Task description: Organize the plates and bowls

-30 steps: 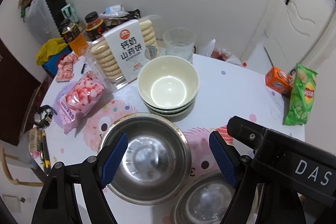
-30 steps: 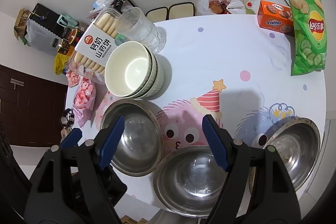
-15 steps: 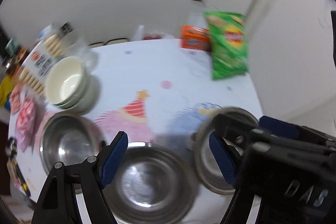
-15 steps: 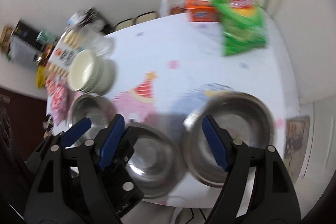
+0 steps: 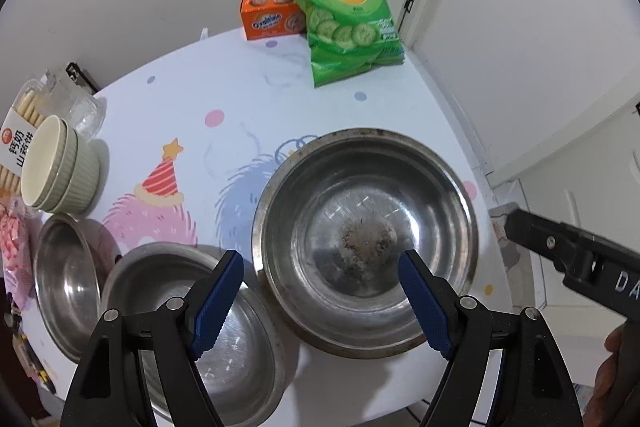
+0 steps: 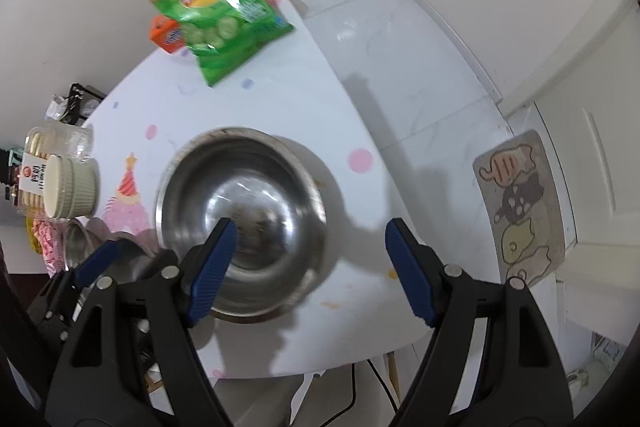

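A large steel bowl [image 5: 366, 223] with dried residue in its bottom sits on the white patterned table [image 5: 248, 87] near its right edge; it also shows in the right wrist view [image 6: 240, 219]. My left gripper [image 5: 324, 301] is open and empty above its near rim. My right gripper [image 6: 310, 267] is open and empty, its left finger over the bowl, its right finger past the rim. Two smaller steel bowls [image 5: 192, 327] [image 5: 66, 279] sit to the left. A stack of cream ribbed bowls [image 5: 56, 167] stands at the far left.
A green chip bag [image 5: 344, 11] and an orange box [image 5: 270, 17] lie at the table's far edge. A biscuit pack [image 5: 18, 135] and pink snack bag [image 5: 14, 247] sit at the left. The table edge and floor with a cartoon mat [image 6: 520, 203] are right.
Both grippers have swung right, from over the left steel bowls and cream bowls to over the large steel bowl at the table's right side. Both stay open and empty.
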A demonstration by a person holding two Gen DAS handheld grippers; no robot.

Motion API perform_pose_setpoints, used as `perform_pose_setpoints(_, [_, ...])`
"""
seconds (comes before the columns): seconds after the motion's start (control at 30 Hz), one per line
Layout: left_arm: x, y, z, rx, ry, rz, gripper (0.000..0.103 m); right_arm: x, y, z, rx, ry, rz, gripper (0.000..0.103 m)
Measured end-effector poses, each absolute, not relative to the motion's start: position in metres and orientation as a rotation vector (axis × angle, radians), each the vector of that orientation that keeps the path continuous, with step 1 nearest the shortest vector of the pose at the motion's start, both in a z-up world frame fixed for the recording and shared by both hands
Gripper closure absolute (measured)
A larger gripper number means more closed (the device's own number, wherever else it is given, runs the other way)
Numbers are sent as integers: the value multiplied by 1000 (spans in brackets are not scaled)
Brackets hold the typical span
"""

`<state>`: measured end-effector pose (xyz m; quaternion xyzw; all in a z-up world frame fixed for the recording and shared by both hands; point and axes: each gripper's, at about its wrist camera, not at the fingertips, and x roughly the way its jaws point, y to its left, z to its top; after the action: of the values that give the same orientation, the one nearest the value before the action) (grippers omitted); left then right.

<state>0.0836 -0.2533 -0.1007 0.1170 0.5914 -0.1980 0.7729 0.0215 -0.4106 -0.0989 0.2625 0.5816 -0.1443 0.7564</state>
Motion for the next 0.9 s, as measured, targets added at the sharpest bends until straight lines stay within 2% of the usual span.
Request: perform_pose_setpoints(0.9, [119, -255, -172, 296, 1407, -363, 22, 40, -414, -170, 607, 1413, -318, 26])
